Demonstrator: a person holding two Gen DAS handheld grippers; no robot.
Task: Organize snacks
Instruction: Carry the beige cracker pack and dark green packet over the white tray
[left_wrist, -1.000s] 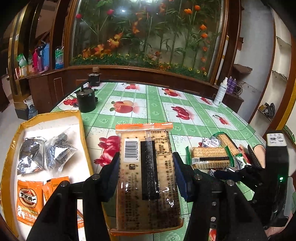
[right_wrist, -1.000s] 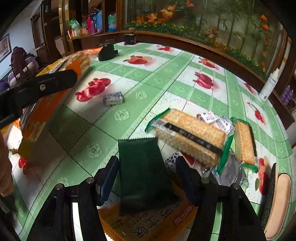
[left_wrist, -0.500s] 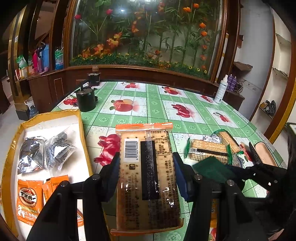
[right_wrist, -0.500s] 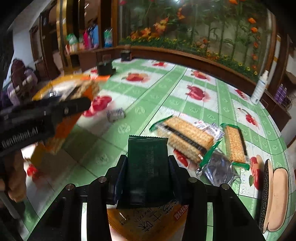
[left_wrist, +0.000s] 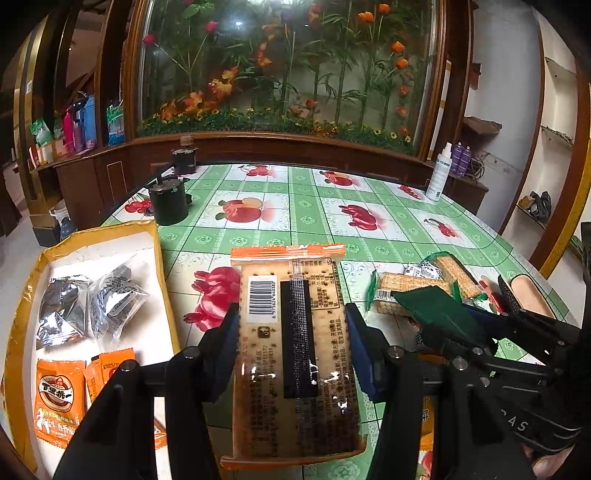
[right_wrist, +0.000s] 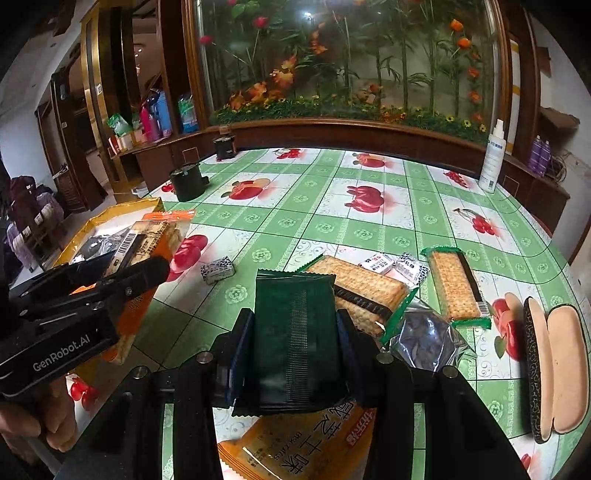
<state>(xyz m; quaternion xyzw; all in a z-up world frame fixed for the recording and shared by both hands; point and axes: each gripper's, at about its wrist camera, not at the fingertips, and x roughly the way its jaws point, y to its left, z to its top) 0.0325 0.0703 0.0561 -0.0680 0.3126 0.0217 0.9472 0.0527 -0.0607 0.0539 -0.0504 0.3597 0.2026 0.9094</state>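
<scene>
While both grippers carry a load above the green fruit-print tablecloth, the step in hand appears to be transfer of picked snacks toward the yellow-rimmed white tray at the lower left of the left wrist frame. Left gripper: clenched on the long clear-wrapped cracker pack with orange end seals, which fills the lower centre of that frame, barcode side up, held lengthwise between the jaws. Right gripper: clamped on the flat dark green foil packet, lower centre of the right wrist frame, lifted over an orange rice-cake bag. The tray already holds two silver foil pouches and orange sachets. Next move, as judged: carry each pack over the tray, lower onto bare tray floor, then release. Green-wrapped cracker packs lie on the cloth at centre right, not yet sorted
</scene>
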